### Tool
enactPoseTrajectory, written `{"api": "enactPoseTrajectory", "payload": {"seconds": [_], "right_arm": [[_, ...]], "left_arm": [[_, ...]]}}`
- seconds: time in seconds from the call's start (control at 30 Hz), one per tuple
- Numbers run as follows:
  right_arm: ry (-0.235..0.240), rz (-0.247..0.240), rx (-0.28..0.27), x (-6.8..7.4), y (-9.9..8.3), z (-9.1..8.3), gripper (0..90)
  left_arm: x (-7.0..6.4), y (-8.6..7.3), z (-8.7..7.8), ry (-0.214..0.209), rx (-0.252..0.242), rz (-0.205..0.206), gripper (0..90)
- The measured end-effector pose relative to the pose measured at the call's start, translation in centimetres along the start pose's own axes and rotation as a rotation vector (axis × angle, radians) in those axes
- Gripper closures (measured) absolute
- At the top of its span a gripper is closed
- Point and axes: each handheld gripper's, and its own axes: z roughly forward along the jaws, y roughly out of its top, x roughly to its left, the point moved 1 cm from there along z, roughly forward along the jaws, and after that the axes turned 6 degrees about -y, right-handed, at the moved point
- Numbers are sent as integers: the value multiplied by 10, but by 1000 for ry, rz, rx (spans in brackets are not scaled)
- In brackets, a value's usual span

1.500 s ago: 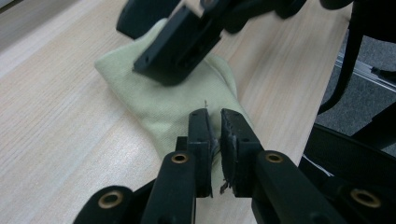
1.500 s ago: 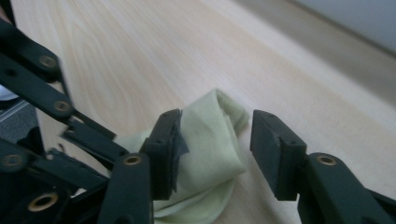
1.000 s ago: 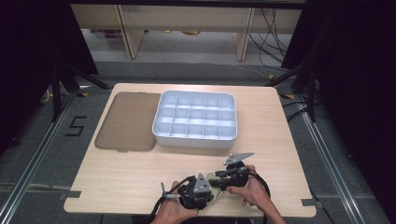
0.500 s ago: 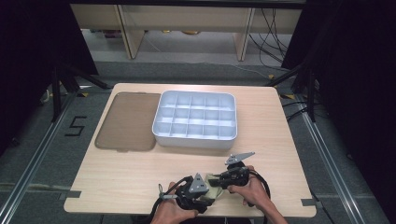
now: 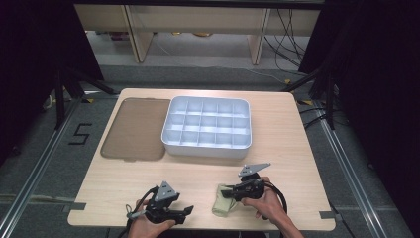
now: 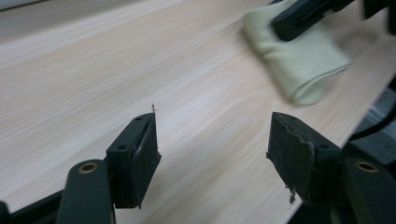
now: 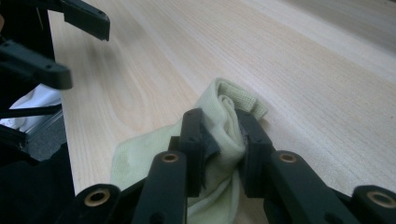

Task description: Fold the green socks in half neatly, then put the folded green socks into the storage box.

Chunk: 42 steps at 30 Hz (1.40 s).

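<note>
- Two hand-held grippers work at the near edge of the pale wooden table [image 5: 297, 129].
- Right gripper [image 5: 231, 192]: jaws pinched on a pale yellow-green folded cloth [image 5: 223, 203]. In the right gripper view the cloth [image 7: 219, 121] bunches up between the two black jaws, with a ribbed hem poking out just beyond them.
- Cloth lies on the table near the front edge, between the two hands and closer to the right one; its lower part rests flat on the wood.
- Left gripper [image 5: 185, 212]: jaws spread wide, nothing between them. In the left gripper view they hang over bare wood, with the cloth [image 6: 299, 60] off to the upper right and a jaw of the other gripper lying across it.
- White plastic tray with a grid of small square compartments [image 5: 207, 148] sits mid-table, well apart from both grippers. Every compartment in sight looks empty.
- Flat brown translucent lid-like panel [image 5: 134, 128] lies just beside the tray, on its left side, flat on the table.
</note>
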Motion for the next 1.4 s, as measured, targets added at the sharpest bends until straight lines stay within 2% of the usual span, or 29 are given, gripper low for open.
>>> {"api": "enactPoseTrajectory", "payload": {"seconds": [0.03, 0.07, 0.13, 0.17, 0.2, 0.23, 0.27, 0.3, 0.33, 0.43, 0.5, 0.53, 0.57, 0.6, 0.63, 0.7, 0.73, 0.77, 0.83, 0.9, 1.03, 1.1, 1.17, 1.23, 1.3, 1.37, 1.4], "right_arm": [[-11, 1, 3, 1, 0, -1, 756], [9, 2, -6, 3, 0, 0, 759], [13, -27, -14, 2, 1, 0, 764], [5, -31, -19, 3, 1, 0, 766], [-8, -8, -14, 7, 2, -2, 767], [-4, -39, -32, 6, 3, -2, 768], [-5, -40, -38, 7, 3, -4, 769], [-1, -49, -48, 8, 4, -5, 768], [-1, -60, -58, 9, 5, -6, 769], [-8, -74, -90, 14, 8, -11, 770], [-14, -83, -108, 16, 10, -16, 770], [-35, -103, -116, 16, 11, -18, 770], [-68, -136, -135, 17, 12, -20, 770], [-82, -157, -144, 18, 13, -21, 770], [-67, -167, -150, 18, 15, -23, 770], [-90, -159, -166, 21, 17, -28, 770], [-96, -195, -169, 19, 19, -30, 770], [-108, -205, -180, 19, 20, -32, 770], [-119, -209, -193, 17, 23, -36, 770], [-130, -208, -204, 15, 25, -39, 769], [-148, -201, -215, 12, 28, -45, 769], [-160, -225, -234, 9, 30, -47, 769], [-154, -215, -228, 8, 32, -51, 769], [-177, -213, -238, 8, 35, -54, 769], [-190, -212, -250, 7, 38, -57, 769], [-212, -226, -260, 4, 41, -61, 769], [-211, -218, -263, 4, 42, -63, 769]], "left_arm": [[4, -2, -2, 19, 17, 7, 326], [7, -3, -3, 31, 18, 8, 322], [12, -5, -5, 65, 15, 7, 317], [15, -7, -5, 89, 0, 0, 317], [17, -7, -6, 97, -4, -7, 318], [18, -8, -6, 107, -13, -22, 318], [20, -7, -6, 118, -18, -20, 318], [21, -7, -6, 115, -22, -24, 317], [23, -7, -8, 115, -8, -3, 316], [24, -9, -9, 120, -23, -24, 315], [25, -10, -10, 126, -9, -20, 311], [24, -10, -9, 137, -11, -29, 302], [24, -10, -9, 132, -11, -35, 287], [24, -9, -9, 134, -7, -36, 275], [24, -10, -8, 144, -14, -38, 275], [25, -9, -9, 142, -4, -36, 273], [25, -10, -9, 132, -16, -43, 265], [25, -10, -10, 131, -5, -39, 252], [25, -10, -10, 122, 8, -41, 238], [24, -10, -7, 126, -14, -50, 238], [24, -9, -8, 122, 4, -25, 228], [23, -9, -6, 124, -19, -36, 227], [23, -9, -6, 125, -13, -39, 217], [23, -9, -7, 127, -10, -37, 217], [23, -9, -5, 124, -27, -48, 215], [25, -9, -6, 120, -7, -41, 215], [25, -9, -6, 125, -13, -45, 215]]}}
